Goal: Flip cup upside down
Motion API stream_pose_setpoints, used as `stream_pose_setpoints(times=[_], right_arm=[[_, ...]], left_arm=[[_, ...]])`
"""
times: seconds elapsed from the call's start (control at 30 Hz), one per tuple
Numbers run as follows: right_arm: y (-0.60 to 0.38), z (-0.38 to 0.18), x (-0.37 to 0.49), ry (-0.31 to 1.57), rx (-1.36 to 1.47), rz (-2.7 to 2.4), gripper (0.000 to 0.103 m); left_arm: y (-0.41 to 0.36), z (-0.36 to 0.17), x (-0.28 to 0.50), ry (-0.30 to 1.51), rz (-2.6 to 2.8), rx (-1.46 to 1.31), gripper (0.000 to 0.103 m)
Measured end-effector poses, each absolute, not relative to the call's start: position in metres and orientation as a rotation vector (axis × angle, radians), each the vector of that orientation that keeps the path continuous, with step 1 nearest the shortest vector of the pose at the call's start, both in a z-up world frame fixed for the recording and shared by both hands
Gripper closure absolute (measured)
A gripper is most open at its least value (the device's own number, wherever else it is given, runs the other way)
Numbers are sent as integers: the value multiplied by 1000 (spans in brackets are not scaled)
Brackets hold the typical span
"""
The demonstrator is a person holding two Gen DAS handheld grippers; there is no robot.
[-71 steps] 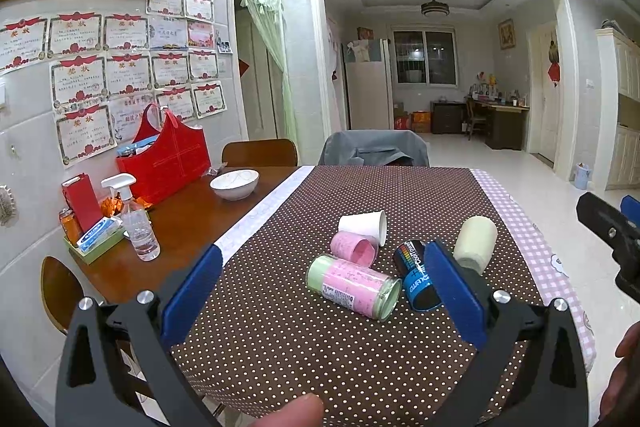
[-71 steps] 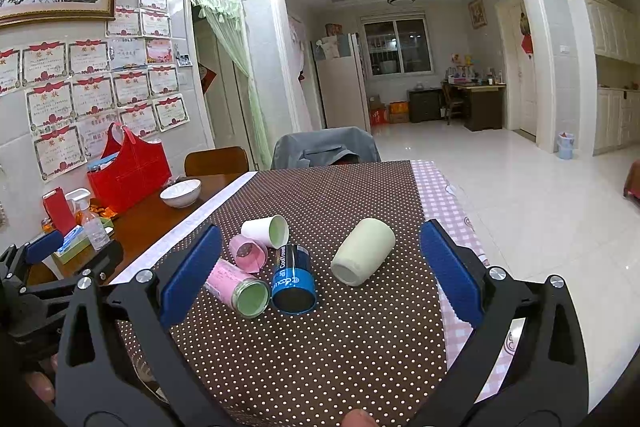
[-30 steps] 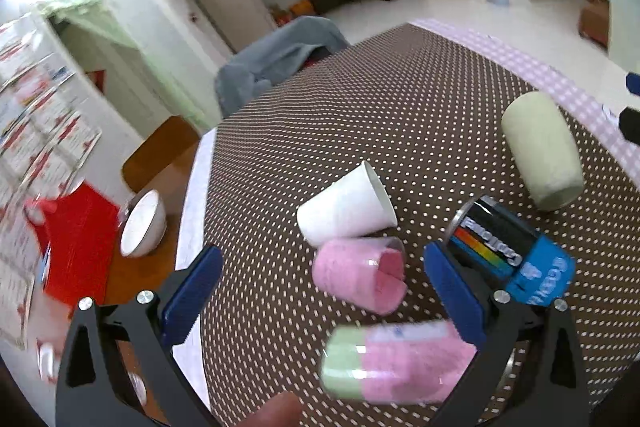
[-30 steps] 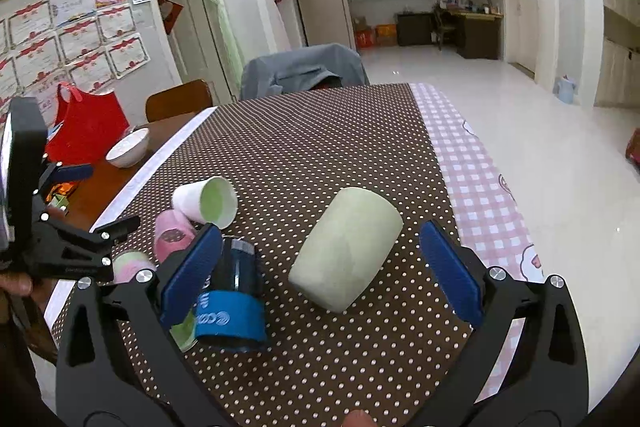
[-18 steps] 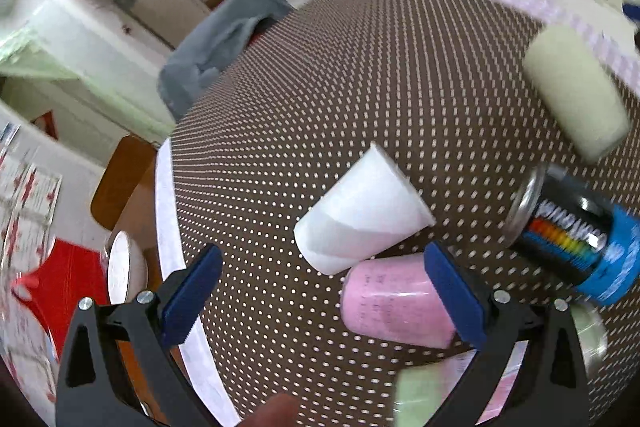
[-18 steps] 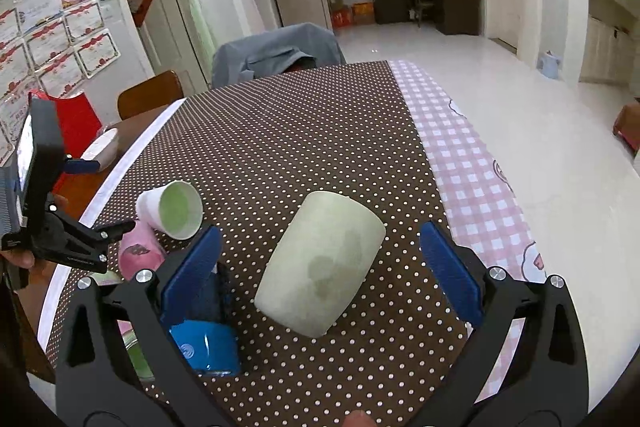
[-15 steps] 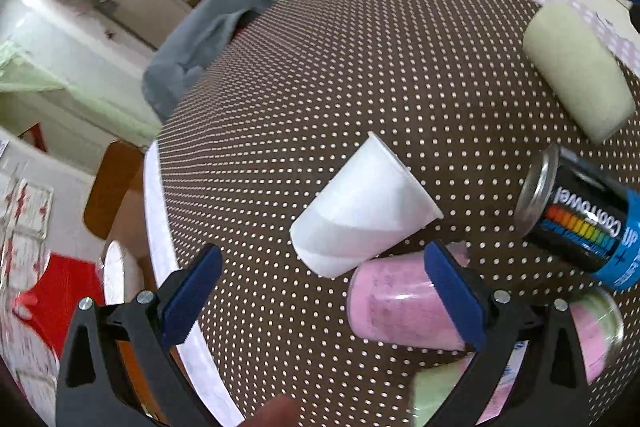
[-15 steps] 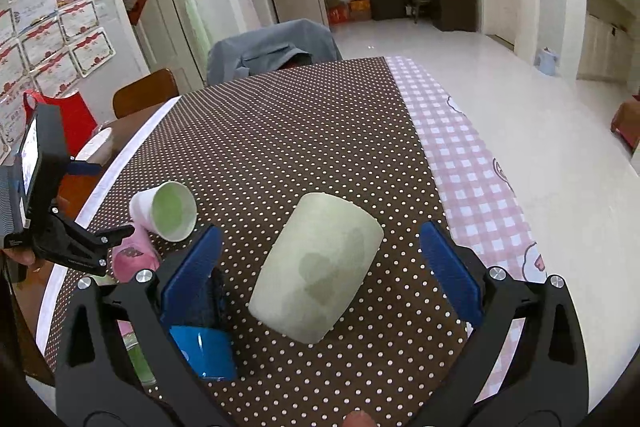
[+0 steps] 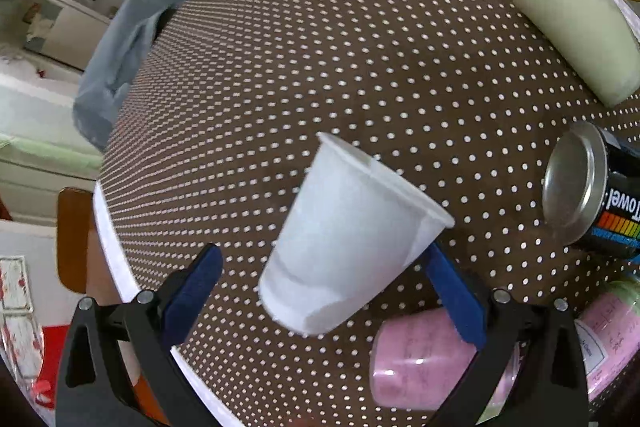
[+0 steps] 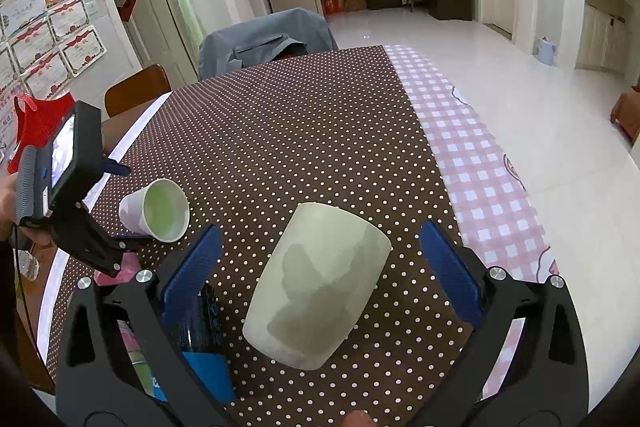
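Observation:
A white paper cup (image 9: 352,239) lies on its side on the dotted brown tablecloth (image 9: 320,47), its mouth toward the right. My left gripper (image 9: 320,275) is open, its blue pads on either side of the cup's base end, not touching. In the right wrist view the same cup (image 10: 156,209) shows its greenish inside. A pale green mug (image 10: 316,283) lies on its side between the open pads of my right gripper (image 10: 316,267). The mug also shows in the left wrist view (image 9: 576,27).
A pink cup (image 9: 416,359), a pink-and-green can (image 9: 600,327) and a black-and-blue can (image 9: 592,195) lie on their sides close by. A chair draped in grey cloth (image 10: 264,39) stands at the table's far end. A pink checked edge (image 10: 480,163) runs along the right side.
My left gripper has moved down and in over the white cup, which now lies between its pads. My right gripper has closed in on the green mug.

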State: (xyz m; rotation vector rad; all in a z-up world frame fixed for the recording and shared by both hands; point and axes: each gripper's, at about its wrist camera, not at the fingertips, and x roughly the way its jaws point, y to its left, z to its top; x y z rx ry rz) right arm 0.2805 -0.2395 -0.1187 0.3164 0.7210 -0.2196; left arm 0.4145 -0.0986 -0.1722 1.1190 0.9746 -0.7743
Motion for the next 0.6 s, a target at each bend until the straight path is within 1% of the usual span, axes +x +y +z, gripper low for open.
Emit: stream_pose_setpoints(times=[0.13, 0.2, 0.23, 0.27, 0.37, 0.5, 0.6], right_arm=[[-241, -120, 279, 722, 324, -222, 6], [-242, -120, 278, 722, 327, -223, 6], [-242, -120, 278, 721, 328, -223, 6], [-243, -120, 277, 721, 329, -223, 6], [-243, -119, 275, 717, 332, -222, 6], [-244, -120, 272, 712, 336, -219, 6], [-243, -118, 268, 707, 336, -217, 6]], left_arm=[[-106, -183, 430, 1018, -794, 1101, 5], [-106, -184, 435, 1035, -802, 1080, 17], [-106, -186, 439, 1046, -797, 1067, 31], [-105, -186, 444, 1046, -781, 1060, 34], [-101, -186, 457, 1061, -759, 1008, 36], [-94, -179, 470, 1062, -706, 945, 37], [-87, -163, 477, 1045, -673, 884, 37]])
